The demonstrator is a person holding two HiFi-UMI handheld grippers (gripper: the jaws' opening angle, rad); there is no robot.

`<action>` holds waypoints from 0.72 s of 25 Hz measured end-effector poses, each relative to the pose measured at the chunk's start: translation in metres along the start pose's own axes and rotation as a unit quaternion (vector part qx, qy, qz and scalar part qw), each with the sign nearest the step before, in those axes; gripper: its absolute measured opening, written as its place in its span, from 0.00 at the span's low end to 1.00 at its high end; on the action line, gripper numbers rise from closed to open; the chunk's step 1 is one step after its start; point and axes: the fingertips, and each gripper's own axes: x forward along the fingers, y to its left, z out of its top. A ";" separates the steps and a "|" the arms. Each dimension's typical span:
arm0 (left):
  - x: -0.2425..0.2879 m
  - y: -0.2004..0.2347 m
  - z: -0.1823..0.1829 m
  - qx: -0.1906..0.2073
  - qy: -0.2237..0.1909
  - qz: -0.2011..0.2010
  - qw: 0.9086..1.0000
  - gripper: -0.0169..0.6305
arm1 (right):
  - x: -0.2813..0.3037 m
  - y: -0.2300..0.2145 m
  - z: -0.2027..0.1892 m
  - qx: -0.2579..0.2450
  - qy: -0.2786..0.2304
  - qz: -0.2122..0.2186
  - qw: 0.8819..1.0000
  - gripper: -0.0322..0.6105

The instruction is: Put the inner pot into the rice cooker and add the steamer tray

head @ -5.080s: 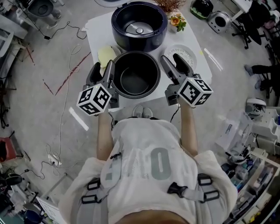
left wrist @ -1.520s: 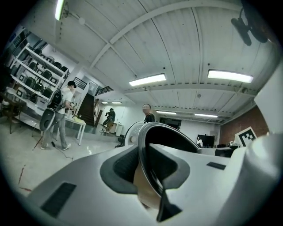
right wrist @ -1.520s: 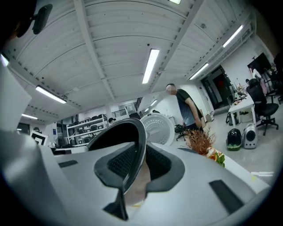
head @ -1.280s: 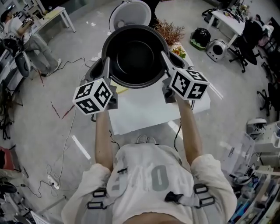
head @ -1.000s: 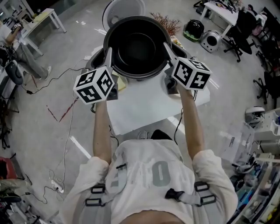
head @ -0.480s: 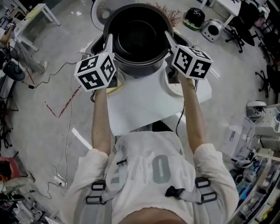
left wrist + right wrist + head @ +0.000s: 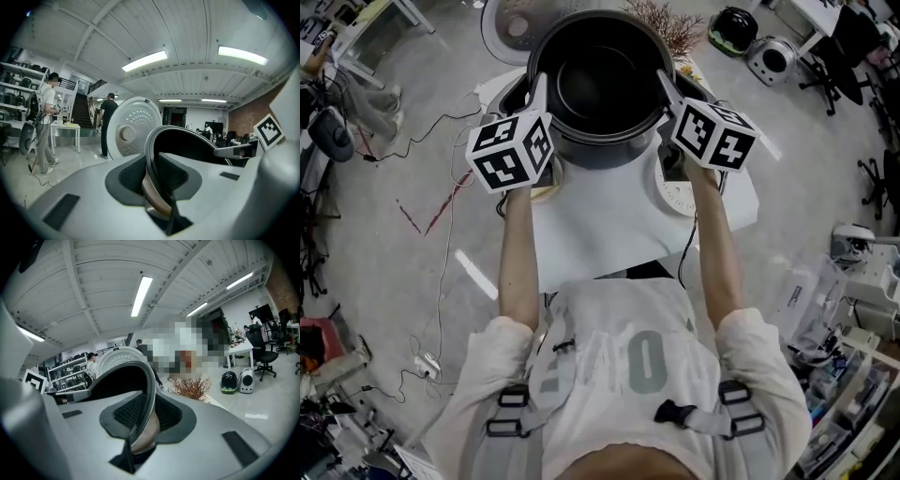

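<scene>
The dark inner pot (image 7: pixel 598 80) hangs level between both grippers, over the rice cooker (image 7: pixel 514 96), whose dark body shows only at the pot's sides. I cannot tell whether the pot sits in the cooker. My left gripper (image 7: pixel 539 92) is shut on the pot's left rim (image 7: pixel 154 154). My right gripper (image 7: pixel 664 84) is shut on the right rim (image 7: pixel 147 390). The cooker's open white lid (image 7: pixel 516 21) (image 7: pixel 127 132) (image 7: pixel 115 357) stands behind the pot. The round white steamer tray (image 7: pixel 678 195) lies on the table (image 7: pixel 600 234) under my right forearm.
A yellowish item (image 7: pixel 542 193) lies on the table under the left gripper. A dried plant (image 7: pixel 661 11) (image 7: pixel 190 386) stands behind the cooker. Cables (image 7: pixel 441 187) trail over the floor at left. Two rounded cases (image 7: pixel 755 37) and office chairs are at right. People stand far off in the left gripper view.
Both grippers have carried the pot farther from me and lower, toward the cooker. Five seconds ago it stood on the table in front of the open cooker.
</scene>
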 end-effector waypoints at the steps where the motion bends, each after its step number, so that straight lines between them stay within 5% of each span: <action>1: 0.003 0.001 -0.003 0.000 0.004 0.002 1.000 0.14 | 0.003 -0.003 -0.003 0.002 0.006 0.000 1.000 0.19; 18: 0.042 0.011 -0.044 0.024 0.069 0.025 0.997 0.14 | 0.045 -0.033 -0.051 -0.004 0.084 -0.011 0.996 0.21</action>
